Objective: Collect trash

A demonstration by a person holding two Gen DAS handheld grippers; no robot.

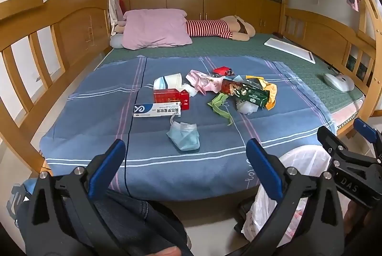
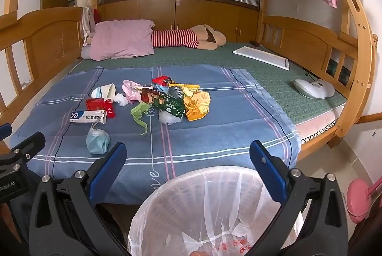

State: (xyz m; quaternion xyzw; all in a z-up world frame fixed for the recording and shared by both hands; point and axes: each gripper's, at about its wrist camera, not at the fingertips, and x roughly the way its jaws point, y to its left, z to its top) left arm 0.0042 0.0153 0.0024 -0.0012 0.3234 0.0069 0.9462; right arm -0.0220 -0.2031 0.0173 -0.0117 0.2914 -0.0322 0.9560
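Trash lies in a heap on the blue blanket [image 1: 95,112]: a blue face mask [image 1: 183,136] [image 2: 97,140] nearest, a white ointment box [image 1: 156,110], a red box [image 1: 172,97], a paper cup [image 1: 168,81], a pink wrapper [image 1: 205,84], a green snack bag [image 1: 250,92] [image 2: 169,103], a yellow bag [image 2: 197,104] and a white tissue [image 2: 168,118]. My left gripper [image 1: 185,148] is open and empty, short of the mask. Over a white-lined trash bin [image 2: 214,203] at the bed's foot, my right gripper [image 2: 188,143] stands open and empty.
Wooden rails [image 1: 47,24] close in both long sides of the bed. A pink pillow [image 1: 155,29] and a striped plush toy [image 1: 214,27] lie at the far end. On the right are a white board [image 2: 262,56] and a white device [image 2: 314,88]. A person's leg in jeans [image 1: 124,215] is below.
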